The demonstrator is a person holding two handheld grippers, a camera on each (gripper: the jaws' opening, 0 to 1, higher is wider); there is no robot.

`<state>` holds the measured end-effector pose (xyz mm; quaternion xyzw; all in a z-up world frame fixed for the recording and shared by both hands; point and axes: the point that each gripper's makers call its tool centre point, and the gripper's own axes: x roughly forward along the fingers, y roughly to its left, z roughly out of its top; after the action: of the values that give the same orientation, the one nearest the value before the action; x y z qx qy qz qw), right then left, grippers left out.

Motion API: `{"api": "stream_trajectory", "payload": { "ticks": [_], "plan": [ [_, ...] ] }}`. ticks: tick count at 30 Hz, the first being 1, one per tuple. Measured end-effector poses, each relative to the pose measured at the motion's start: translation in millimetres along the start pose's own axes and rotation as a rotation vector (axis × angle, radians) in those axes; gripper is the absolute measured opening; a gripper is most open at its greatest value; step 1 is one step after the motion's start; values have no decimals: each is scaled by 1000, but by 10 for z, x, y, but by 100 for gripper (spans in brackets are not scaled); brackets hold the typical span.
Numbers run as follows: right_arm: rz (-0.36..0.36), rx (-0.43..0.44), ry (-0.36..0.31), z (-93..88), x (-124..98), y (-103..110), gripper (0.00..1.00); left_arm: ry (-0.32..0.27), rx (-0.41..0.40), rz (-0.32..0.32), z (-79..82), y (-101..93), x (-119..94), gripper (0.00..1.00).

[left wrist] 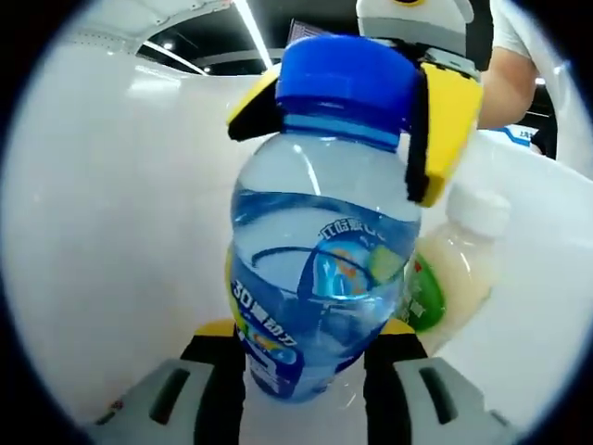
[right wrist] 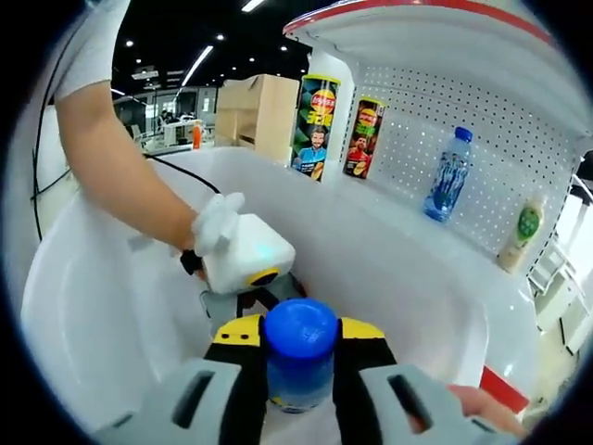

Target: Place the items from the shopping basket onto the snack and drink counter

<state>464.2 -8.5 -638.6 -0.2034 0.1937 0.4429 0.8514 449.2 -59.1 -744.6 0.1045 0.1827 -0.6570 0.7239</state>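
A clear water bottle (left wrist: 320, 278) with a blue cap (left wrist: 347, 79) and a blue label is held at both ends. My left gripper (left wrist: 301, 350) is shut on its lower body. My right gripper (left wrist: 347, 104) comes in from above, and its yellow pads clamp the neck under the cap. In the right gripper view the blue cap (right wrist: 300, 336) sits between my right gripper's (right wrist: 301, 360) jaws, with the left gripper (right wrist: 248, 276) and a gloved hand just beyond it. A pale drink bottle (left wrist: 459, 269) with a white cap and green label lies behind, inside the white basket (left wrist: 111, 232).
The counter shelf (right wrist: 408, 232) with a pegboard back stands beyond the basket wall (right wrist: 111, 306). On it stand two crisp tubes (right wrist: 315, 125) (right wrist: 364, 137), a blue-capped water bottle (right wrist: 447, 174) and a pale bottle (right wrist: 524, 232). A person's arm (right wrist: 120, 167) reaches in from the left.
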Motion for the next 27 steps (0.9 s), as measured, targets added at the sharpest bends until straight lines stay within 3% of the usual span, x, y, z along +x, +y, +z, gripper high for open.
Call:
{"api": "stream_trajectory", "payload": {
  "ticks": [16,27],
  "plan": [
    [32,18,5,83,-56,31,24,33,-18,9,54,-48,-24,51],
    [36,-32,-47,512,-307,85,24,33,26,73,471,-105,-312,51]
  ]
}}
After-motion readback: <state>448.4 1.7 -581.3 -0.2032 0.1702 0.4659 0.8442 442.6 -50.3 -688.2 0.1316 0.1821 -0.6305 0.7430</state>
